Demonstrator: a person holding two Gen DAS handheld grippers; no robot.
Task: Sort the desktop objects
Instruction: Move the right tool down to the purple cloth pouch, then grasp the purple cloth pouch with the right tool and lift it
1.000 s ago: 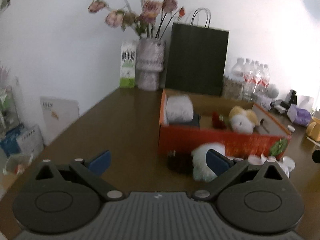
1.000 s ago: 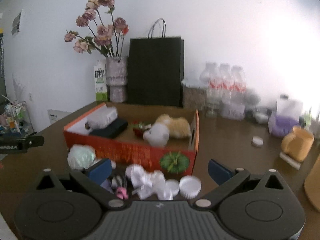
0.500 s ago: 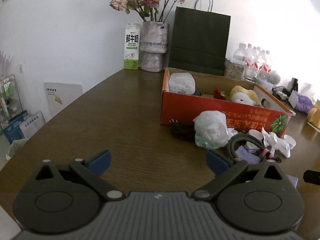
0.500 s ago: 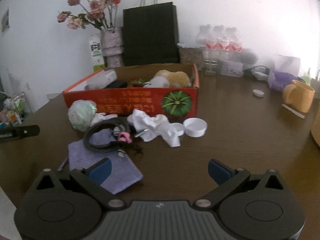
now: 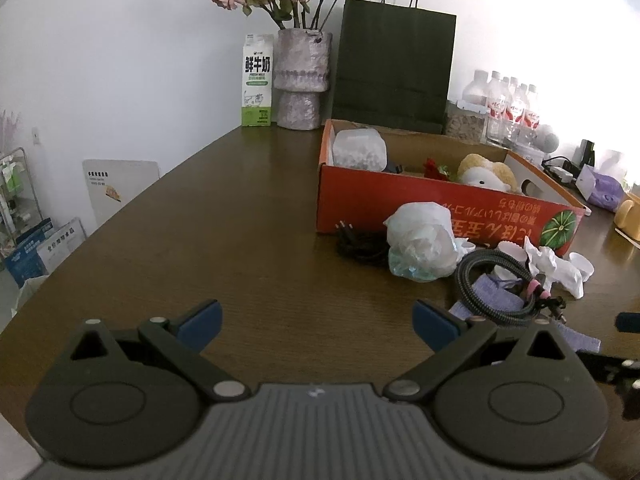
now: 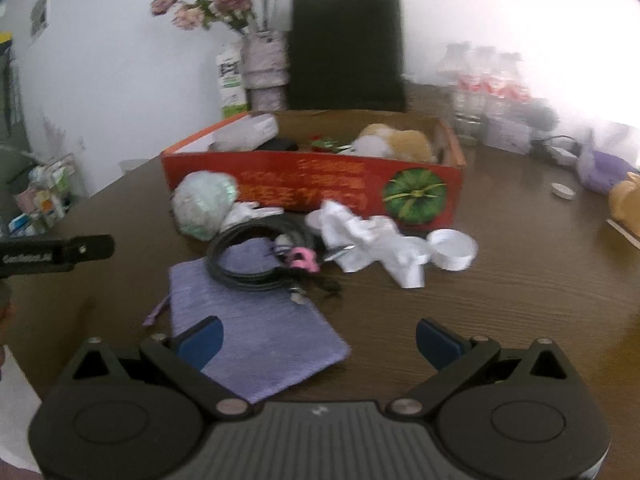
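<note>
An orange cardboard box (image 5: 440, 204) (image 6: 312, 184) stands on the brown table and holds a plush toy (image 5: 486, 172), a white pack and other items. In front of it lie a crumpled plastic bag (image 5: 420, 242) (image 6: 204, 204), a coiled dark cable (image 5: 492, 284) (image 6: 256, 256), a purple cloth (image 6: 256, 328), crumpled white paper (image 6: 368, 240) and a white cap (image 6: 454, 248). My left gripper (image 5: 316, 326) is open and empty over bare table, left of the pile. My right gripper (image 6: 318, 338) is open and empty, its left finger over the cloth.
A milk carton (image 5: 258, 80), a flower vase (image 5: 302, 80) and a black paper bag (image 5: 394, 68) stand behind the box. Water bottles (image 5: 508, 108) and a purple tissue pack (image 5: 604, 192) are at the back right. A yellow mug (image 6: 626, 200) is far right.
Both grippers have drawn back from the box and pile, so more table shows. The right gripper now sits lower and nearer the purple cloth. Both stay open.
</note>
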